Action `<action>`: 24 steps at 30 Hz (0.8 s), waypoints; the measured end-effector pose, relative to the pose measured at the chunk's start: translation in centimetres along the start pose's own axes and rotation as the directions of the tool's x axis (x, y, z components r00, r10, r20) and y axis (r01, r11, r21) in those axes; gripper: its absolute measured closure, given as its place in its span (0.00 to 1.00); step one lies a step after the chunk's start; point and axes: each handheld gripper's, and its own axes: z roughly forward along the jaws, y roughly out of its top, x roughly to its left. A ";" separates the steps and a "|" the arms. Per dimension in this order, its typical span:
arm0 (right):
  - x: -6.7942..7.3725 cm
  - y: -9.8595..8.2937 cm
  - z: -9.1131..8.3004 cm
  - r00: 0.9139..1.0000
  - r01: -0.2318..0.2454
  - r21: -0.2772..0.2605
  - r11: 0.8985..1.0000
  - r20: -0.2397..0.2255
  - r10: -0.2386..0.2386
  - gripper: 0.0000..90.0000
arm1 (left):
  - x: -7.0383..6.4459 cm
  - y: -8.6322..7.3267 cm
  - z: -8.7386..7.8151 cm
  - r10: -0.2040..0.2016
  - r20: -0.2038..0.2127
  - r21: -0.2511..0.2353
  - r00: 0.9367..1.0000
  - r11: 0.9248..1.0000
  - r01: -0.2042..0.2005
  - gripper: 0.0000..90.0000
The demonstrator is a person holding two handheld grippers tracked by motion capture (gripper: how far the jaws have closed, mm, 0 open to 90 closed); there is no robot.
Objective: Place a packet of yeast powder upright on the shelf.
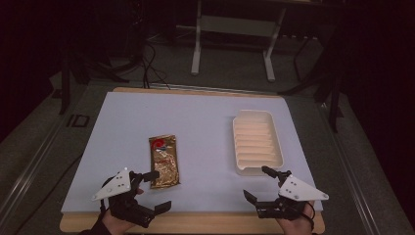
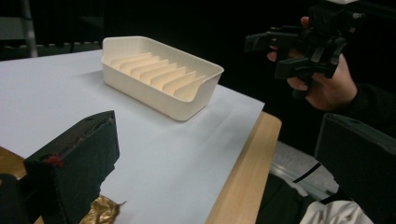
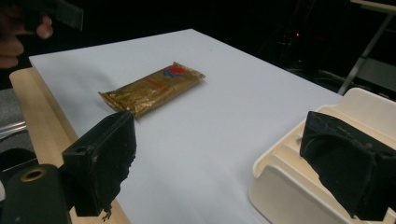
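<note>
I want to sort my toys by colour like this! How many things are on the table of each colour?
Gold: 1, the snack packet
Cream: 1, the ribbed tray
Black: 2, the left gripper and the right gripper, both open and held above the near edge
Total: 4

Both grippers are black, boxy frames. The left gripper (image 1: 157, 191) and the right gripper (image 1: 258, 182) each carry a pale grey three-cornered plate dotted with small dark screw holes. Their blocky jaws have matte black pads with rough, worn edges. The person wears dark sleeves.
</note>
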 end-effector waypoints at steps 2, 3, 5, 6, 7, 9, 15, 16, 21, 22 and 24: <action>0.1 0.0 0.0 1.000 0.001 0.000 1.000 -0.008 -0.001 0.12 | 0.0 0.4 -0.1 0.022 -0.021 0.003 1.000 1.000 -0.022 0.00; 0.1 0.1 0.0 1.000 -0.004 0.000 1.000 -0.012 0.004 0.12 | 0.1 0.7 -0.1 0.028 -0.023 0.002 0.999 1.000 -0.028 0.00; 0.1 0.1 0.1 1.000 -0.001 -0.001 1.000 -0.010 0.001 0.12 | 0.2 0.9 -0.1 0.029 -0.029 0.004 0.999 1.000 -0.029 0.00; 0.3 0.2 0.1 1.000 0.000 0.001 1.000 -0.013 0.000 0.12 | 0.6 1.2 -0.2 0.040 -0.043 -0.002 0.998 0.999 -0.040 0.00; 0.3 0.2 0.0 1.000 -0.003 -0.001 1.000 -0.013 0.003 0.12 | 0.8 1.4 -0.2 0.043 -0.052 -0.001 0.998 0.999 -0.043 0.00; 0.3 0.2 0.0 1.000 -0.011 -0.003 1.000 -0.015 0.011 0.14 | 1.1 1.6 -0.2 0.046 -0.058 -0.007 0.997 0.999 -0.046 0.00; 0.3 0.3 -0.2 1.000 -0.012 -0.012 1.000 -0.022 0.012 0.15 | 2.9 2.5 -0.4 0.058 -0.115 0.003 0.992 0.998 -0.058 0.00; 0.3 0.3 -0.2 1.000 -0.014 -0.008 1.000 -0.021 0.013 0.15 | 3.2 2.5 -0.4 0.060 -0.125 0.005 0.990 0.998 -0.059 0.00; 0.2 0.3 -0.2 1.000 -0.022 -0.012 1.000 -0.017 0.022 0.15 | 4.6 2.9 -0.5 0.064 -0.161 0.005 0.985 0.998 -0.064 0.00; 0.2 0.3 -0.2 1.000 -0.022 -0.012 1.000 -0.017 0.022 0.15 | 4.6 2.9 -0.5 0.064 -0.161 0.005 0.985 0.998 -0.064 0.00; 0.3 0.4 -0.2 1.000 -0.019 -0.011 1.000 -0.018 0.019 0.15 | 5.4 2.9 -0.3 0.062 -0.172 0.013 0.983 0.998 -0.061 0.01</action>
